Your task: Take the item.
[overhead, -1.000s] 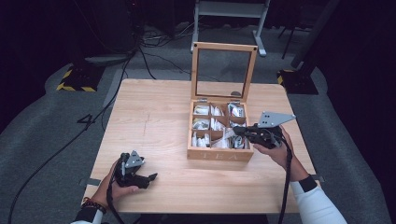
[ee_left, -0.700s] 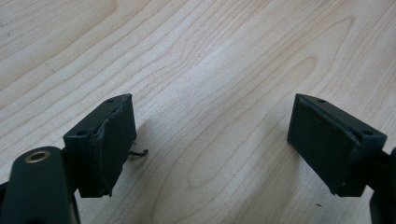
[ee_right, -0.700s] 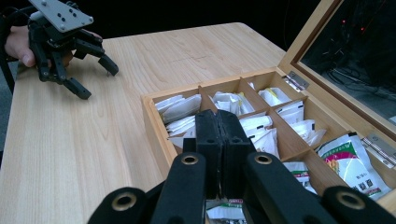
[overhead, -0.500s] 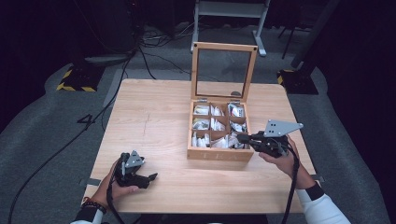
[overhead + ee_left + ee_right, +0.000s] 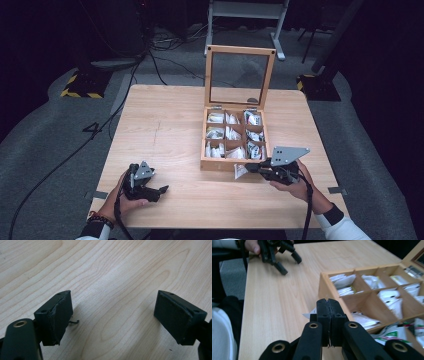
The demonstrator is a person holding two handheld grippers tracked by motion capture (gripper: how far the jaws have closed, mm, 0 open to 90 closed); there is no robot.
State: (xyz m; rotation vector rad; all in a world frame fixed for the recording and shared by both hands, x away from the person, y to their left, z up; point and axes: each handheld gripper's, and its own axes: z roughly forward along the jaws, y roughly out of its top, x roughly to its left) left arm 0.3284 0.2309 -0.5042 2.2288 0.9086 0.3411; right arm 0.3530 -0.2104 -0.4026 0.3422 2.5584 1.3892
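Observation:
A wooden box [image 5: 225, 164] with its glass lid [image 5: 240, 75] raised stands right of the table's middle. Its compartments hold white paper packets [image 5: 216, 133]. My right gripper [image 5: 251, 169] hovers just in front of the box's front right corner, shut on a white packet [image 5: 240, 172] that sticks out past its tips. In the right gripper view the jaws [image 5: 328, 306] are pressed together, with the packet's edge [image 5: 309, 314] showing beyond them. My left gripper [image 5: 161, 191] rests at the table's front left, open over bare wood [image 5: 113, 320].
The wooden table [image 5: 165, 125] has free room left of the box and along the front. In the right gripper view the left gripper [image 5: 290, 265] is far off. Cables and a metal stand [image 5: 245, 15] lie on the dark floor behind.
My right gripper has come down from over the box's right compartments to just in front of its front wall, carrying the packet. The left gripper has stayed still.

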